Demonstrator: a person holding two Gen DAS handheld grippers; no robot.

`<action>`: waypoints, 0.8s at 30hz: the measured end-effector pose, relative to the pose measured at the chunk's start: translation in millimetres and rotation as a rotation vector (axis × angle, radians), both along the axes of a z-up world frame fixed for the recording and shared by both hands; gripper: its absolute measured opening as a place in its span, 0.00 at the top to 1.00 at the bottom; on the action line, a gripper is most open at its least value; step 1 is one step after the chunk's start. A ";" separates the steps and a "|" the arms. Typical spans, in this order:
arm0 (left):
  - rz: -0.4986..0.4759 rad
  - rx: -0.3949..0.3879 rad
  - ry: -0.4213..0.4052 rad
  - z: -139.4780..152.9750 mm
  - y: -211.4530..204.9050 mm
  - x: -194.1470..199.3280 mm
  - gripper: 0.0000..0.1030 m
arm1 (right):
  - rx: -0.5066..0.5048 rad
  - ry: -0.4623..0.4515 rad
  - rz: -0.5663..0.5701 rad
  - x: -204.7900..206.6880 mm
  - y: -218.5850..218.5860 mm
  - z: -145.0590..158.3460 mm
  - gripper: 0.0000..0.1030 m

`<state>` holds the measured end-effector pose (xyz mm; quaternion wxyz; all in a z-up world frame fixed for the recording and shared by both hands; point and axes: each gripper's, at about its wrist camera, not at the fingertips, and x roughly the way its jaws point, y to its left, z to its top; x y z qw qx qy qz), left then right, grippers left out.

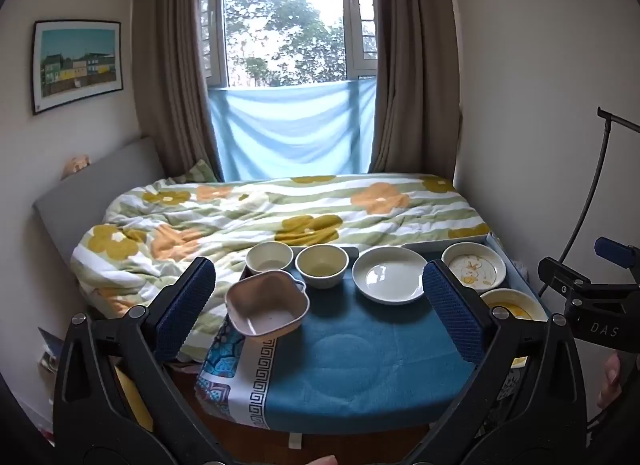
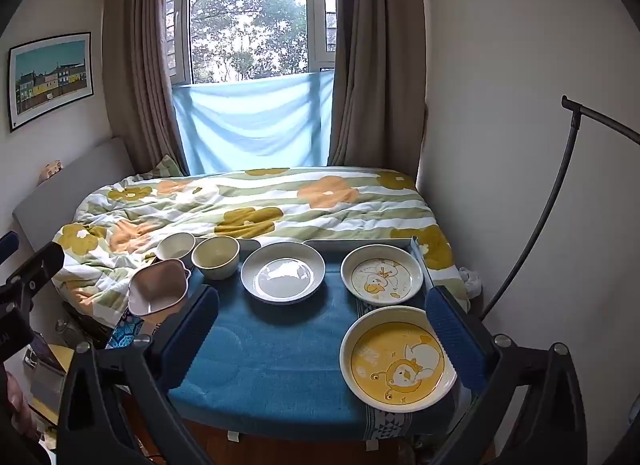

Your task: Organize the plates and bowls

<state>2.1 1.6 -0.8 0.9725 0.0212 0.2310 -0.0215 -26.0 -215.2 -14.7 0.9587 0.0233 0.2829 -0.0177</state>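
Observation:
On the blue tablecloth a pink square bowl sits tilted at the left edge. Behind it stand a white bowl and a pale yellow bowl. To their right lie a plain white plate, a white duck plate and, nearest, a yellow duck plate. My left gripper hovers open before the bowls, holding nothing. My right gripper is open and empty too, its right finger over the yellow plate's rim.
A bed with a flowered quilt adjoins the table's far side. A shallow tray stands behind the duck plate. A black curved lamp pole rises by the right wall. The curtained window is at the back.

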 end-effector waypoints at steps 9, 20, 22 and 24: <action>0.038 -0.001 -0.001 -4.3 7.2 -0.4 0.00 | -0.001 0.005 -0.016 -1.5 0.3 -0.4 0.00; 0.025 0.016 0.016 -6.0 5.4 -1.0 0.00 | -0.005 0.005 0.011 -6.1 6.0 -0.9 0.00; 0.020 0.015 0.017 -5.6 6.6 -2.7 0.00 | -0.002 -0.002 0.012 -7.0 6.1 -1.7 0.00; 0.020 0.015 0.017 -5.4 7.2 -3.7 0.00 | 0.000 -0.001 0.011 -6.7 6.0 -1.7 0.00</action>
